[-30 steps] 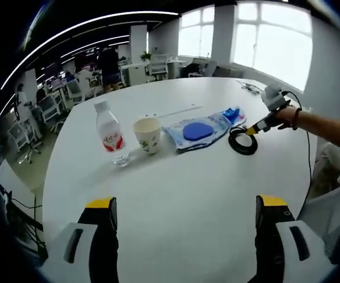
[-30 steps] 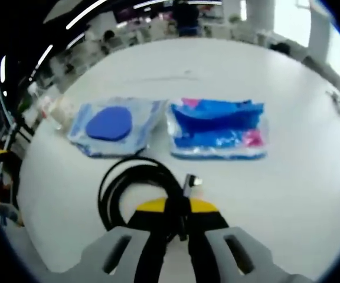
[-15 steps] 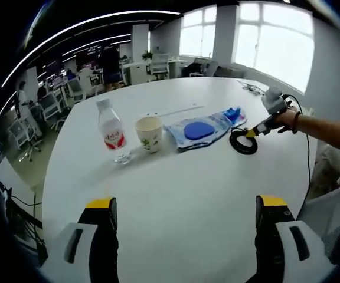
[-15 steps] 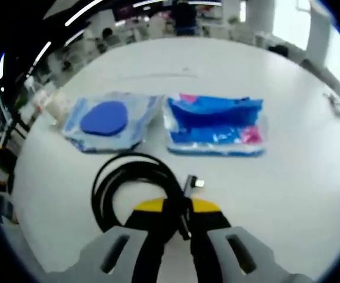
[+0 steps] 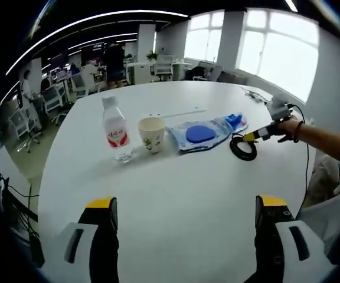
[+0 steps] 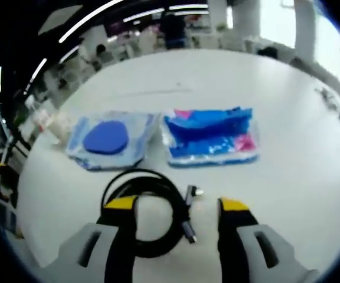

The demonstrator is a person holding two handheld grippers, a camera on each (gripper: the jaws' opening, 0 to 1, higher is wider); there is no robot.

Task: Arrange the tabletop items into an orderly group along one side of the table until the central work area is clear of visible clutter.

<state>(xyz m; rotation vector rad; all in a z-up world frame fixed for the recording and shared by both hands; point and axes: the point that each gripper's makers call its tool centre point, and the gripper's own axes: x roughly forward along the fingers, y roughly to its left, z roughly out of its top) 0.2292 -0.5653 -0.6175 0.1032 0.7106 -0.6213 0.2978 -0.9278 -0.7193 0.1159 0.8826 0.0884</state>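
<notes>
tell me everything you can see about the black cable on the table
The black cable is a thin, rubbery-looking cord wound into a loose round coil lying flat on the white table. A black plug with a silvery metal tip sticks out beside the coil. It sits just in front of two blue plastic packets, apart from them. The right gripper has its jaws open on either side of the coil, not gripping it.

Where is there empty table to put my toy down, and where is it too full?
The white table is bare between the left gripper and the row of things. It is also bare behind the two blue packets. It is crowded along the row: water bottle, paper cup, the packets, then the coiled black cable under the open right gripper.
</notes>
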